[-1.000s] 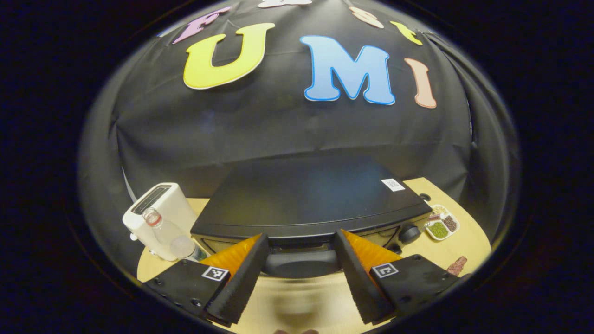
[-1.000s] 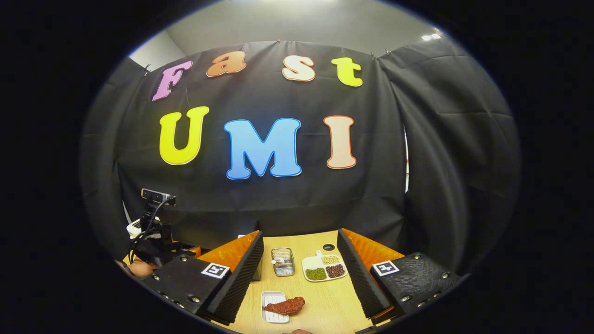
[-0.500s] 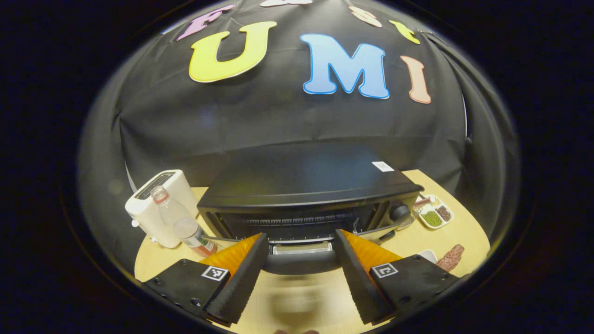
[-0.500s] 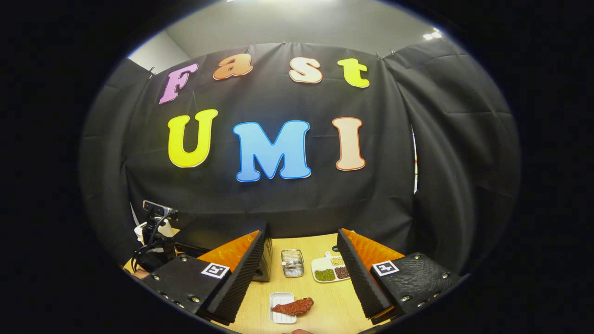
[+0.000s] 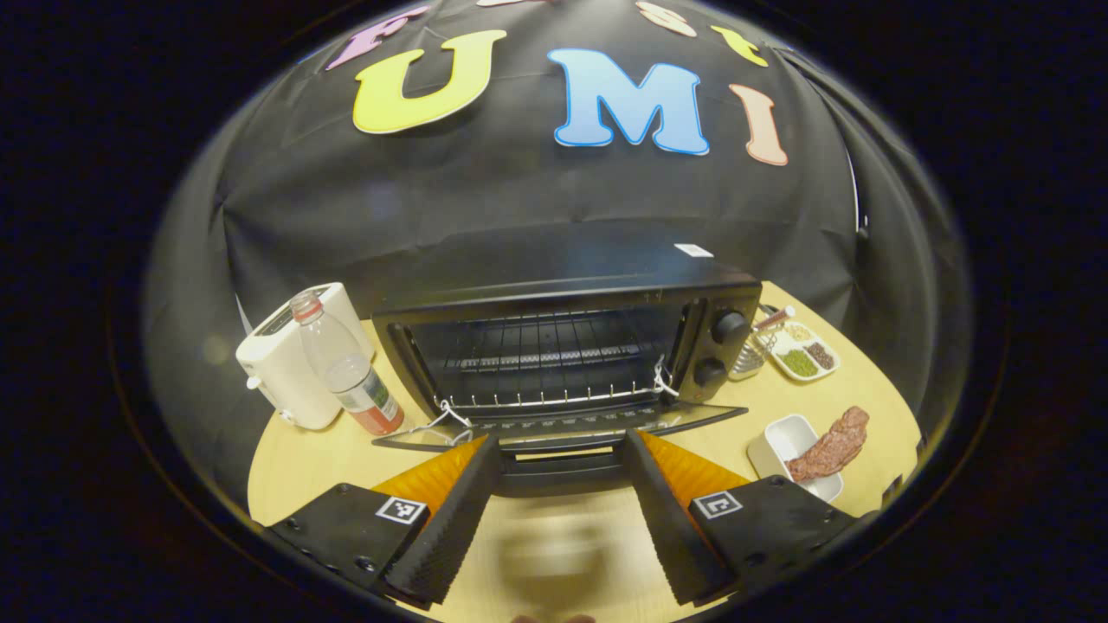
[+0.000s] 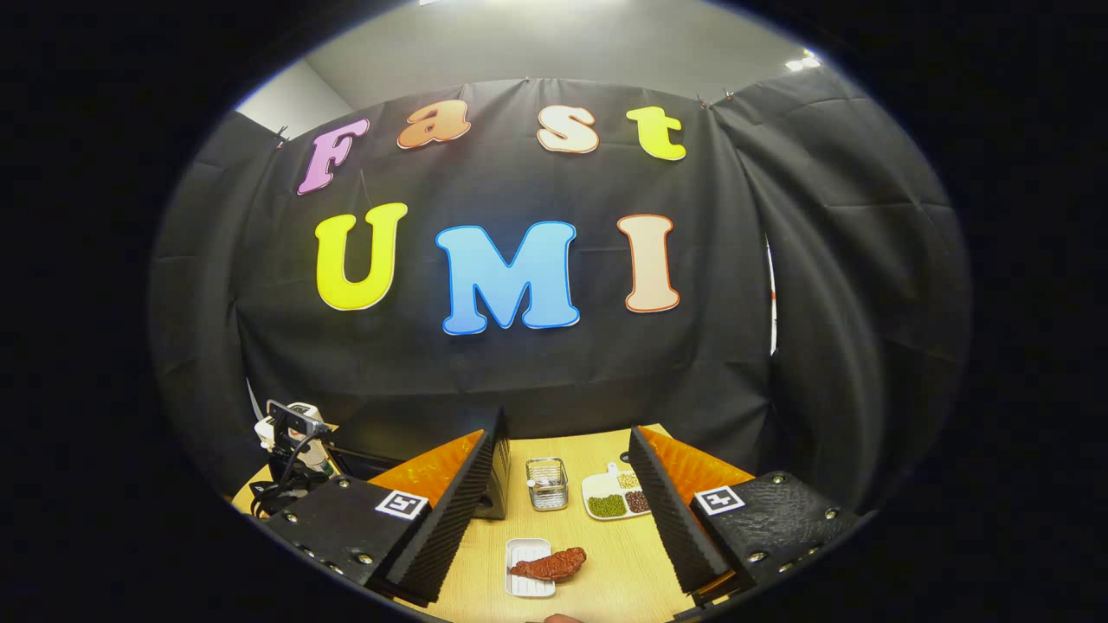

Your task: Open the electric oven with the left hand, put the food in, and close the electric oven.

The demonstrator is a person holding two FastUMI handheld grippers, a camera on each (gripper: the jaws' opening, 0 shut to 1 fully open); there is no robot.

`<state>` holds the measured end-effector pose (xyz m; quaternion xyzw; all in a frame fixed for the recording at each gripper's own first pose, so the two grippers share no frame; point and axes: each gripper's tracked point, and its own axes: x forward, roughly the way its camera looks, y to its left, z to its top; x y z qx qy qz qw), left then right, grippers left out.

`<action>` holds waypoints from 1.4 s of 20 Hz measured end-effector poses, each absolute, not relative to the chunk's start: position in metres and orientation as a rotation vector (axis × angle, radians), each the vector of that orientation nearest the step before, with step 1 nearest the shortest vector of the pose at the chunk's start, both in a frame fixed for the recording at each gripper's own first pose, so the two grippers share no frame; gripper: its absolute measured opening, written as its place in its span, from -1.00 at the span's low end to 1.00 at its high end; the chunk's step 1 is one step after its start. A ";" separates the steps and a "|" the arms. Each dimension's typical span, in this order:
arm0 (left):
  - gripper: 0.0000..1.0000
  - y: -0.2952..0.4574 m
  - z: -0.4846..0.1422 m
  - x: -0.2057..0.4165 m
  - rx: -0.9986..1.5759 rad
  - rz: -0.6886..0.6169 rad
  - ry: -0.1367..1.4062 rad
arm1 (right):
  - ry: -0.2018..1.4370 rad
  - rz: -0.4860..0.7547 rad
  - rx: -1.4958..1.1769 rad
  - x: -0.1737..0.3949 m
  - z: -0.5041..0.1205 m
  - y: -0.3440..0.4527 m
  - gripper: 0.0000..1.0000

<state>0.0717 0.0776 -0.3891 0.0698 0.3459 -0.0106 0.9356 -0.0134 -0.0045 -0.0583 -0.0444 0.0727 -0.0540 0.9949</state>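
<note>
The black electric oven (image 5: 563, 290) stands on the wooden table (image 5: 294, 459) with its glass door (image 5: 692, 417) swung down almost flat. The wire rack (image 5: 545, 346) inside is bare. My left gripper (image 5: 561, 439) is open at the door's front edge, and the door handle (image 5: 561, 465) lies crosswise between its fingers. The food, a reddish-brown piece of meat (image 5: 833, 441), rests across a small white dish (image 5: 783, 437) to the right of the oven. My right gripper (image 6: 561, 437) hangs open and holds nothing, above and behind the meat (image 6: 550, 564).
A white toaster (image 5: 290, 363) and a plastic bottle (image 5: 346, 372) stand left of the oven. A small wire basket (image 6: 547, 483) and a white plate of beans (image 6: 616, 499) sit at the back right. The oven's corner (image 6: 498, 484) shows beside my right gripper's left finger.
The oven door has swung from shut to nearly flat, with my left gripper moving down and back at its handle. The rack has come into sight. The right gripper has barely shifted.
</note>
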 end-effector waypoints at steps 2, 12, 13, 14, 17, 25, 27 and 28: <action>0.92 0.078 -0.396 0.064 0.140 -0.014 0.724 | 0.150 -0.111 -0.093 -0.016 -0.060 -0.006 0.92; 0.93 0.071 -0.431 0.036 0.074 -0.043 0.806 | 0.180 -0.121 -0.119 -0.026 -0.067 -0.015 0.93; 1.00 0.069 -0.422 0.038 0.077 -0.047 0.786 | 0.183 -0.122 -0.121 -0.027 -0.068 -0.016 0.92; 1.00 0.068 -0.410 0.042 0.080 -0.049 0.760 | 0.187 -0.124 -0.119 -0.027 -0.070 -0.017 0.92; 0.92 0.061 -0.354 0.053 0.070 -0.049 0.642 | 0.197 -0.121 -0.095 -0.024 -0.074 -0.022 0.93; 0.83 0.057 -0.168 0.048 -0.010 -0.007 0.299 | 0.363 -0.125 0.127 -0.003 -0.138 -0.067 0.93; 0.91 0.060 -0.141 0.038 -0.004 0.012 0.256 | 0.420 -0.107 0.170 0.000 -0.167 -0.075 0.93; 0.99 0.061 -0.128 0.035 -0.011 0.018 0.237 | 0.444 -0.092 0.200 0.000 -0.181 -0.078 0.93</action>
